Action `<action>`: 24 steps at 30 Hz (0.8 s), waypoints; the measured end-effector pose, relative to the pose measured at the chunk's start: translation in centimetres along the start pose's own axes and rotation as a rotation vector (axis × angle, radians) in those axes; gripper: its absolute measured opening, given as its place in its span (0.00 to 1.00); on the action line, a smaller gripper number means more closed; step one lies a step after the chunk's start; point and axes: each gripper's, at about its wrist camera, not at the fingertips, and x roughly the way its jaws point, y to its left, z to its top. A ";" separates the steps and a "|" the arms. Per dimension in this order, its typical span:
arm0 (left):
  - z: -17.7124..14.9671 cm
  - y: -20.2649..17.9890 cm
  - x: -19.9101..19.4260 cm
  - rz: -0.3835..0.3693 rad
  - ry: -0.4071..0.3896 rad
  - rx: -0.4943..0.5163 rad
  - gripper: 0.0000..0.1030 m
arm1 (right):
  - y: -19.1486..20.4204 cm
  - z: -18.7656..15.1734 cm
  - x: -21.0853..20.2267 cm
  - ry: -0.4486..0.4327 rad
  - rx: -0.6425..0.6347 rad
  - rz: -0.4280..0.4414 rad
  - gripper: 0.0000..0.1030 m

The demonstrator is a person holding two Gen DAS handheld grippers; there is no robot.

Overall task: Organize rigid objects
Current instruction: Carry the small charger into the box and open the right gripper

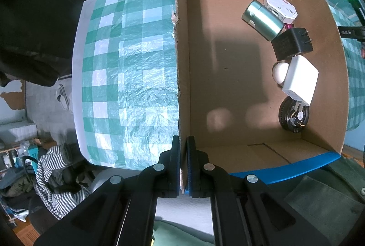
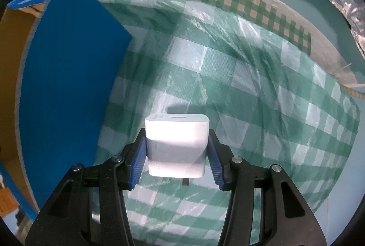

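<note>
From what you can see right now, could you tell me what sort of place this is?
Probably a lived-in room at home, not a lab: a green checked tablecloth covers the table, striped clothing lies heaped on the floor beside clutter, and a cardboard box holds small household items.

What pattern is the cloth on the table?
Green and white checks on the cloth, clearest in the right wrist view.

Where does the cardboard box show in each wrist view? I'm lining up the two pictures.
Left wrist view: the cardboard box fills the right half, open, seen from above; the left claw is shut on its near wall.
Right wrist view: the box stands at the left edge, its blue outer wall facing the camera; the right claw holds a white charger beside it.
Shared landmark: the green checked tablecloth.
</note>
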 end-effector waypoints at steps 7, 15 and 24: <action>0.0 0.0 0.0 0.001 -0.002 0.007 0.05 | 1.1 -0.9 -3.8 -0.045 -0.015 0.031 0.48; 0.0 0.0 0.1 0.001 -0.004 0.011 0.05 | 2.9 -1.8 -8.5 -0.114 -0.053 0.067 0.48; 0.0 0.0 0.1 0.001 -0.004 0.011 0.05 | 5.8 -2.5 -12.0 -0.167 -0.127 0.098 0.48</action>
